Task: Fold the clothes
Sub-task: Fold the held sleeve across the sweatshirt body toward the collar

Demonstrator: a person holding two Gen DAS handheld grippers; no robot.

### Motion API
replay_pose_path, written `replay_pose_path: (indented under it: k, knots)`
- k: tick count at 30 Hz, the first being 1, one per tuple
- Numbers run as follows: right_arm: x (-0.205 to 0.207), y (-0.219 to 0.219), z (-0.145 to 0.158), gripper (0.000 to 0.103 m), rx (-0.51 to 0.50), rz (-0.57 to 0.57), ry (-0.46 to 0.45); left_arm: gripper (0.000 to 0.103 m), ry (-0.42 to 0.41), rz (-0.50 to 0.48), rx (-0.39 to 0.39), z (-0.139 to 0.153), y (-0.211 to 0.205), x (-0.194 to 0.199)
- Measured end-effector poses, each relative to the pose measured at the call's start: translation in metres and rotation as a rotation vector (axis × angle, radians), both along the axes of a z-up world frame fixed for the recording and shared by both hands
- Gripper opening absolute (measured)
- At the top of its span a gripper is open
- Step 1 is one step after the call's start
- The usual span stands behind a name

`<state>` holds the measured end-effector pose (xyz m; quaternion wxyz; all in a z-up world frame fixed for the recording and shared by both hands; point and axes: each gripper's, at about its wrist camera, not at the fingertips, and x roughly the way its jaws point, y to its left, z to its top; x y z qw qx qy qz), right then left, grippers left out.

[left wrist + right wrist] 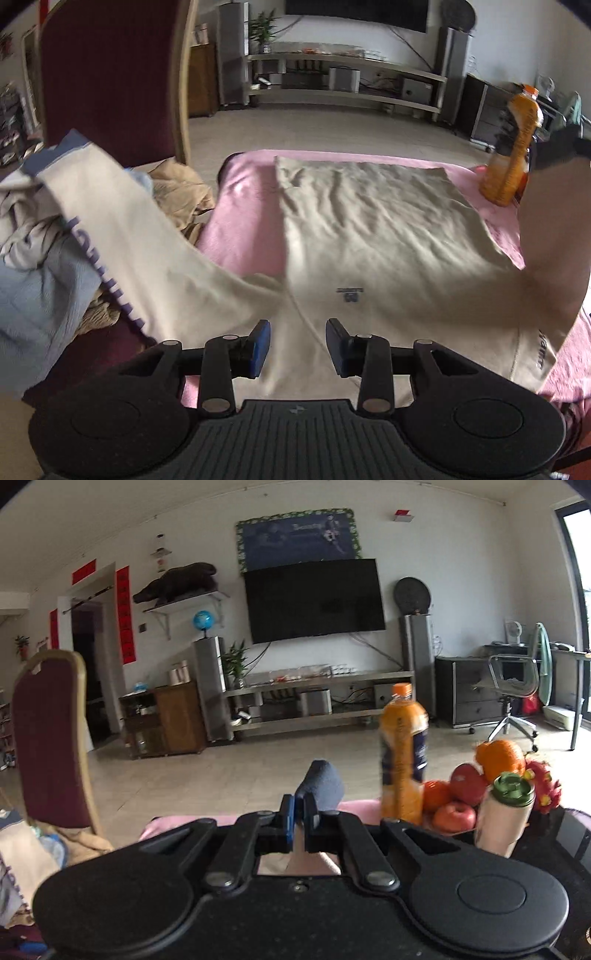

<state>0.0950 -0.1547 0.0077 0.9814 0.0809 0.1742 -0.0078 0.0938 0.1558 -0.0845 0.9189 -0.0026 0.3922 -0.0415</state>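
Observation:
A beige sweatshirt (369, 229) lies flat on a pink table cover (240, 229). Its left sleeve (122, 236), with purple lettering and a blue cuff, stretches out over a pile of clothes at the left. My left gripper (299, 347) hovers just above the shirt's near part, open, with nothing between its blue pads. The right sleeve (546, 240) is lifted steeply at the right edge. In the right wrist view my right gripper (300, 812) is shut on that sleeve, whose dark blue cuff (325, 782) sticks up past the fingers.
An orange drink bottle (402, 753) stands on the table's far right, beside a bowl of fruit (465, 794) and a white flask with a green lid (506, 816). A maroon chair (110, 81) stands at the left behind the pile of clothes (40, 273).

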Motion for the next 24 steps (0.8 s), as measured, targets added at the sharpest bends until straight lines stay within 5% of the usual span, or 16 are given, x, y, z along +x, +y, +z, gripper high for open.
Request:
replay_pose_path:
  k: [5,8,15,24]
  knots:
    - [0.013,0.083,-0.05,0.007,0.064,0.178,0.198,0.036,0.035,0.078,-0.141,-0.022,0.029,0.004]
    - [0.019,0.101,-0.073,0.02,0.134,0.335,0.36,0.036,0.075,0.083,-0.176,-0.031,0.033,0.009]
    - [0.016,0.012,-0.062,0.047,0.26,0.276,0.402,0.036,0.147,0.025,-0.17,-0.044,0.013,0.02]
    - [0.008,-0.108,-0.097,0.047,0.462,0.157,0.379,0.02,0.292,0.004,-0.185,-0.071,-0.039,0.071]
